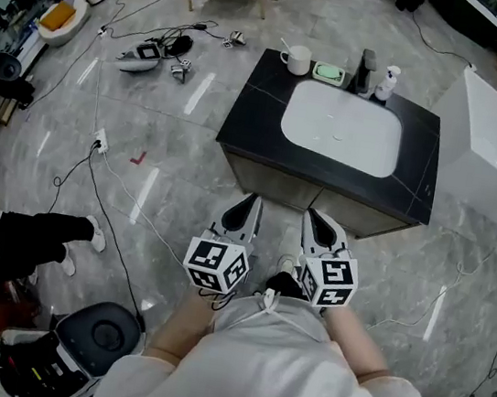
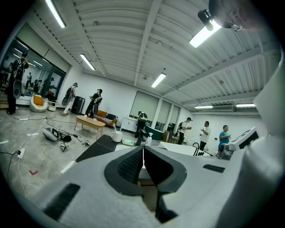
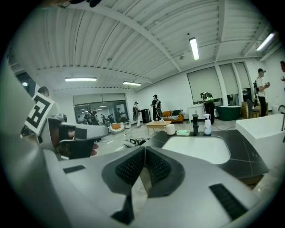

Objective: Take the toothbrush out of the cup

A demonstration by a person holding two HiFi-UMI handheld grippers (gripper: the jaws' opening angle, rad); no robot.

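Observation:
A white cup [image 1: 297, 60] stands at the far left corner of the black vanity counter [image 1: 252, 110], with the toothbrush [image 1: 285, 45] sticking up out of it. The cup [image 2: 117, 136] looks small and distant in the left gripper view, and the cup [image 3: 169, 129] is just as far off in the right gripper view. My left gripper [image 1: 250, 201] and right gripper [image 1: 312, 215] hang side by side close to my body, short of the counter's near edge. Both are shut with nothing between their jaws.
On the counter lie a white sink basin [image 1: 341, 126], a green soap dish [image 1: 328, 73], a black faucet [image 1: 366, 72] and a white pump bottle [image 1: 387, 82]. A white tub [image 1: 495, 156] stands to the right. Cables [image 1: 100, 138] and devices litter the floor at left.

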